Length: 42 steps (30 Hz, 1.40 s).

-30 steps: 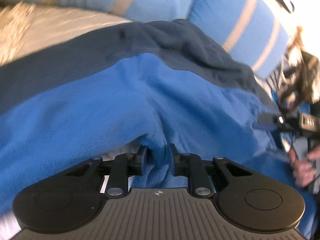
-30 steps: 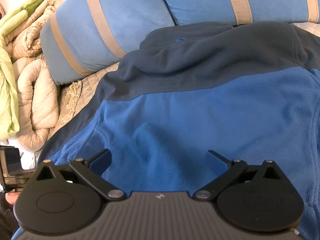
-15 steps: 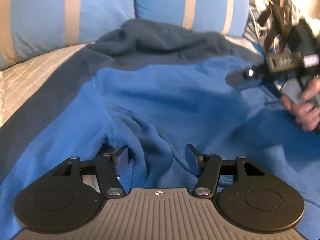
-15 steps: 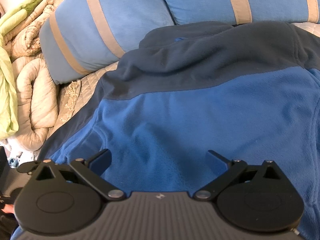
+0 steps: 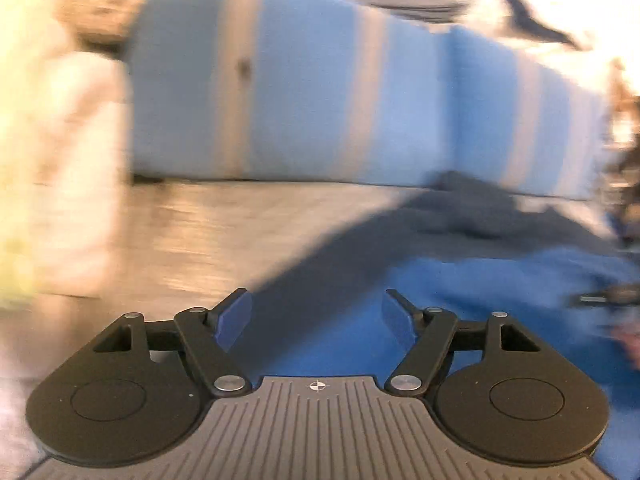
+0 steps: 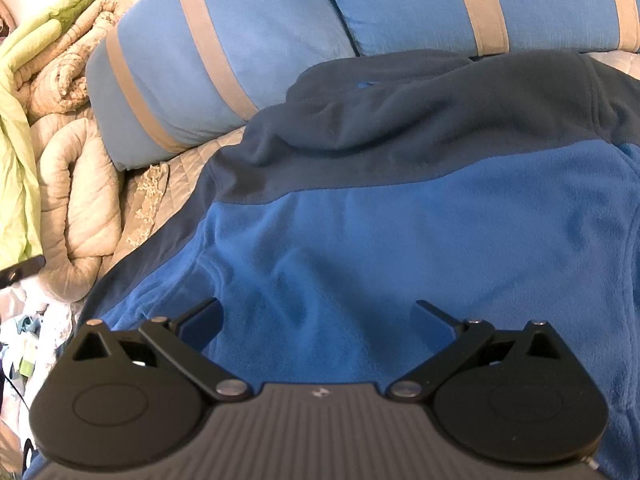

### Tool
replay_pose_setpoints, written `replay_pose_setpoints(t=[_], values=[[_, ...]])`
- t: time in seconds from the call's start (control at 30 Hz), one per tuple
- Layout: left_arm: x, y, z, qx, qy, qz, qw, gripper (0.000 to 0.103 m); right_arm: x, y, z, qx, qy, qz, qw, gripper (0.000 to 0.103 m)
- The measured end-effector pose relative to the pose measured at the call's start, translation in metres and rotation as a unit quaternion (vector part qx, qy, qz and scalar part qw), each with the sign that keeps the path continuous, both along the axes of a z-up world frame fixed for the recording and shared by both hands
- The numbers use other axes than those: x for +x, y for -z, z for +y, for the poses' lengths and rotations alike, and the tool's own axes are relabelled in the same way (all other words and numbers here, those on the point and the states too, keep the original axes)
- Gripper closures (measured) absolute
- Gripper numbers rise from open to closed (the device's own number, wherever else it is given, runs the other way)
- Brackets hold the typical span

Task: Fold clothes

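Note:
A blue fleece jacket (image 6: pixel 400 248) with a dark navy yoke and collar (image 6: pixel 420 120) lies spread on the bed. My right gripper (image 6: pixel 318 316) is open and empty, low over the blue body of the jacket. In the blurred left wrist view the jacket (image 5: pixel 480 292) fills the lower right, its navy sleeve running toward the fingers. My left gripper (image 5: pixel 316 316) is open and empty above the sleeve edge and the bedcover.
Two blue pillows with beige stripes (image 6: pixel 248 48) (image 5: pixel 320 80) lie behind the jacket. A rolled beige quilt (image 6: pixel 76 184) and a green cloth (image 6: pixel 16 128) are heaped at the left. The beige quilted bedcover (image 5: pixel 180 232) lies left of the jacket.
My left gripper has let go of the blue fleece, opened wide and swung left and up, blurring its view. My right gripper has stayed open in place.

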<state>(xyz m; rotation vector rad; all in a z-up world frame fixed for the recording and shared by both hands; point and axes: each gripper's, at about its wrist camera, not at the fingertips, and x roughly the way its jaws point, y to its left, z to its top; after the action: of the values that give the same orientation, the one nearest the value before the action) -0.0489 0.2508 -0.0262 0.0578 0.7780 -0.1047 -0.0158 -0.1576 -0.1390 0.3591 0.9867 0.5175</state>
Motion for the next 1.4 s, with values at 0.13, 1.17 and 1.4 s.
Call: replay_pose_setpoints(t=[0.13,1.17,1.4], values=[[0.021,0.032,0.036,0.040,-0.060,0.012,0.9973,0.032,0.000,-0.009,-0.008,0.013,0.022,-0.009,1.000,0.000],[0.053,0.119,0.075,0.121,0.045,0.111,0.9854,0.096,-0.030,-0.147,-0.067,0.023,0.002,-0.083,0.996,0.000],[0.059,0.130,0.047,0.218,0.037,0.099,0.9703,0.083,-0.036,-0.144,-0.067,0.022,-0.004,-0.083,0.996,0.000]])
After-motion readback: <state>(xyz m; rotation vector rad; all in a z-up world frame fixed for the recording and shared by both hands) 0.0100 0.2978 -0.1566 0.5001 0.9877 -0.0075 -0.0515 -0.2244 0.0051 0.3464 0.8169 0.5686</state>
